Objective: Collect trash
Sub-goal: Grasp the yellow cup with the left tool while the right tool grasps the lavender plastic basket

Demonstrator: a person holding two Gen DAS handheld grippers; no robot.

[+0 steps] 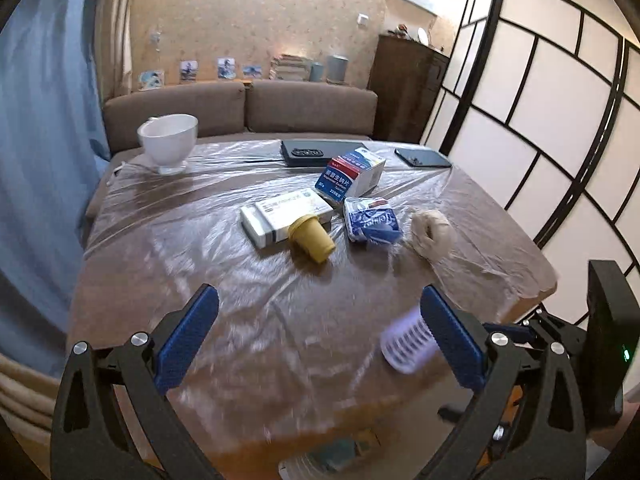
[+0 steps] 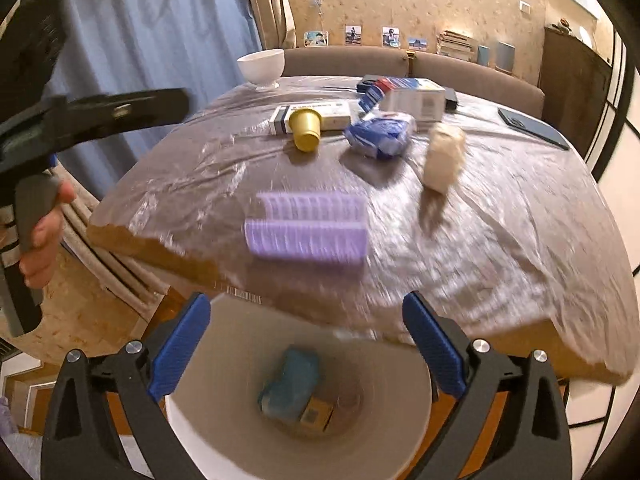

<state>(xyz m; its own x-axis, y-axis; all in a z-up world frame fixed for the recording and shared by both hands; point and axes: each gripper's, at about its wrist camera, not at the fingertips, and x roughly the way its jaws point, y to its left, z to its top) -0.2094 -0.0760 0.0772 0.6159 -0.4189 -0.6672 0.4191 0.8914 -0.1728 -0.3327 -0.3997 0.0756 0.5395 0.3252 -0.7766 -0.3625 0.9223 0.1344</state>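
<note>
My left gripper [image 1: 320,336] is open and empty above the near part of the film-covered table [image 1: 160,240]. A purple hair roller [image 1: 404,344] lies blurred beside its right finger, untouched. Further back are a yellow cup [image 1: 311,238] on its side, a blue tissue pack [image 1: 372,220], a beige crumpled wad [image 1: 434,234] and two medicine boxes [image 1: 286,214]. My right gripper [image 2: 306,360] is open and empty over a white bin [image 2: 192,432] below the table edge. A teal packet [image 2: 290,384] and a small brown box [image 2: 316,414] lie inside. The purple roller [image 2: 306,226] shows doubled by blur.
A white bowl [image 1: 168,140], a black case [image 1: 316,150] and a dark phone [image 1: 422,158] sit at the table's far side, before a brown sofa [image 1: 240,110]. A blue curtain [image 1: 44,160] hangs left, a panelled screen [image 1: 540,120] stands right. A hand [image 2: 44,236] holds the left tool.
</note>
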